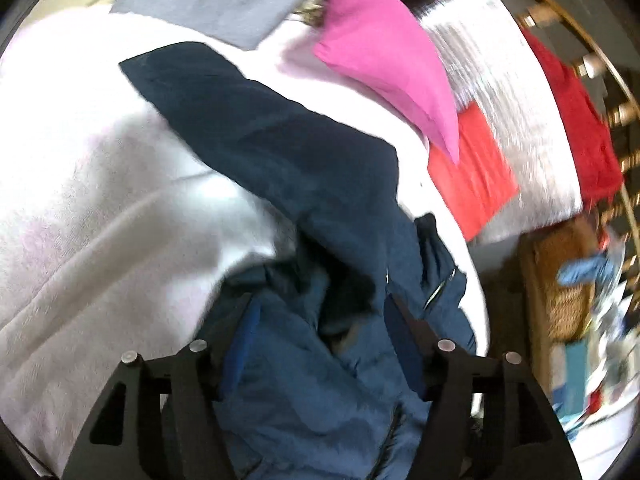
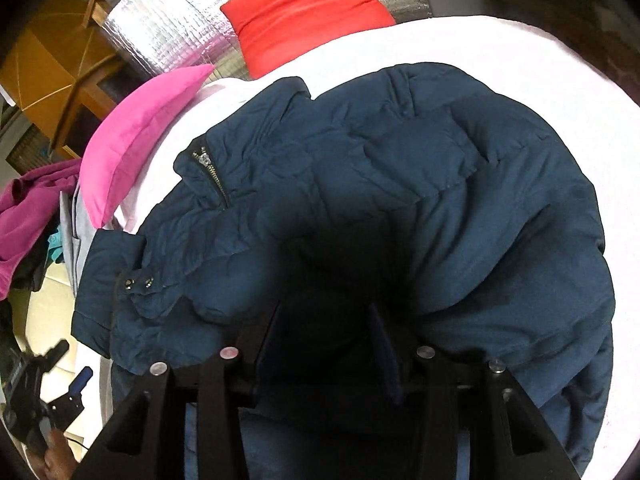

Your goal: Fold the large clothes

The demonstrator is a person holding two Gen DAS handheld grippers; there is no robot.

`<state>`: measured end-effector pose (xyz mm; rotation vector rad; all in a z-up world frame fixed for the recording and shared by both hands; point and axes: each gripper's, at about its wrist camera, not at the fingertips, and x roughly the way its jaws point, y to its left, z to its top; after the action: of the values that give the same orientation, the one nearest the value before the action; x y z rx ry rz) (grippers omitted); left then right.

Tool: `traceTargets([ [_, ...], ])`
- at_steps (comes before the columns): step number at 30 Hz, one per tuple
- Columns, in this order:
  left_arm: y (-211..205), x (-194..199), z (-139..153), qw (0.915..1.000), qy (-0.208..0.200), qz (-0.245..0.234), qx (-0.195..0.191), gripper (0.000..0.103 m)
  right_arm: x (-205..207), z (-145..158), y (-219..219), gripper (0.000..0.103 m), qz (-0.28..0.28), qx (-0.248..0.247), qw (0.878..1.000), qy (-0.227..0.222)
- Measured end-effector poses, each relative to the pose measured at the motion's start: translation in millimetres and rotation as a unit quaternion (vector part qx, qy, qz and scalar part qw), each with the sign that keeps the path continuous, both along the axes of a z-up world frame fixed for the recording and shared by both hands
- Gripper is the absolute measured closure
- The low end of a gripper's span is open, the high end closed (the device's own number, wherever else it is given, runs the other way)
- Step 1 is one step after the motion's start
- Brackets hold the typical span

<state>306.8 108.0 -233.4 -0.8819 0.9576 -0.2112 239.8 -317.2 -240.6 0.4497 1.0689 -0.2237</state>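
Note:
A navy puffer jacket lies on a white blanket. In the blurred left wrist view my left gripper stands open just above the jacket's crumpled blue fabric, its fingers wide apart and pressing on nothing. In the right wrist view the jacket lies bunched with its zipper and snaps showing at the left. My right gripper points down into it, and a thick dark fold fills the gap between its fingers. The left gripper shows at the lower left, off the jacket's edge.
A pink pillow and a red pillow sit beyond the jacket, with a silver quilted mat behind them. A grey garment lies on the blanket. A magenta garment, wooden furniture and a wicker basket border it.

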Motion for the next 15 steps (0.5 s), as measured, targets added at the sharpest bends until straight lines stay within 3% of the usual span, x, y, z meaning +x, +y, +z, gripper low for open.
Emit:
traceTargets([
  [3,11,12,-8,0.9995,0.007,0.016,-0.027,0.030,-1,0,-1,0.054,0.000,0.003,1.000,-0.003],
  [10,43,38,-27,0.9925,0.021,0.069,-0.098,0.030,-5,0,-2,0.054,0.007,0.001,1.000,-0.013],
  [15,65,58,-37,0.9870,0.012,0.100,-0.125,0.030,-6,0,-5,0.054,0.009,0.007,1.000,-0.015],
])
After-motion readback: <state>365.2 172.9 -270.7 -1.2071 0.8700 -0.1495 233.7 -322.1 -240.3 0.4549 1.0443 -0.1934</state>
